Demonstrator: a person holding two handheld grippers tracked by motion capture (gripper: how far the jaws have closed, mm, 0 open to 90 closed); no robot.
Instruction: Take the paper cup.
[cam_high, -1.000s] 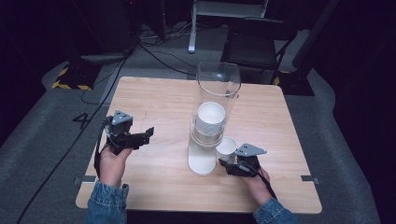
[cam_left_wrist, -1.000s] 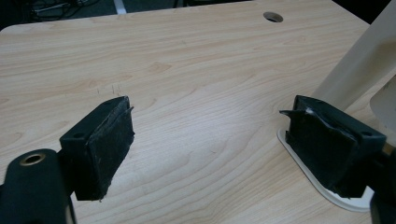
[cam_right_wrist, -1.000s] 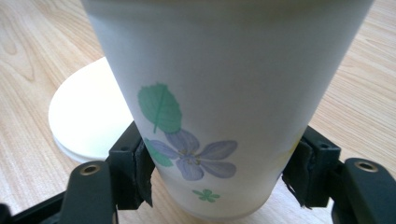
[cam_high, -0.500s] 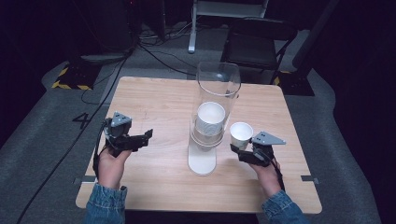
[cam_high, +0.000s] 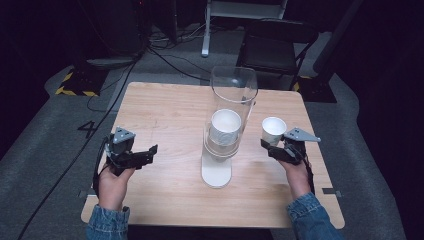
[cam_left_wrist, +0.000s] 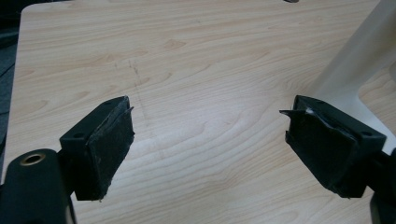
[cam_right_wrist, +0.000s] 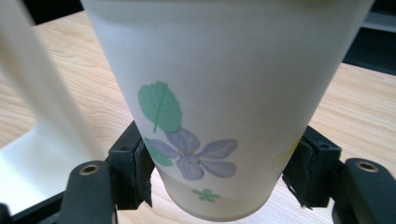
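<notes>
A clear tube dispenser (cam_high: 231, 107) on a white base (cam_high: 216, 171) stands mid-table with a stack of white paper cups (cam_high: 225, 127) inside. To its right my right gripper (cam_high: 271, 146) is shut on one white paper cup (cam_high: 273, 129), held upright above the table. In the right gripper view that cup (cam_right_wrist: 219, 102) bears a green leaf and a purple flower, and both pads press its lower wall. My left gripper (cam_high: 148, 153) rests at the table's left with its jaws wide apart; the left gripper view has bare wood between its pads (cam_left_wrist: 105, 144).
The wooden table (cam_high: 165, 110) has open surface left of the dispenser and along the front. A dark chair (cam_high: 272, 47) stands behind the far edge, and cables (cam_high: 165, 50) run over the grey floor.
My right gripper has carried the cup from beside the dispenser's base up and to the right. The left gripper has stayed put.
</notes>
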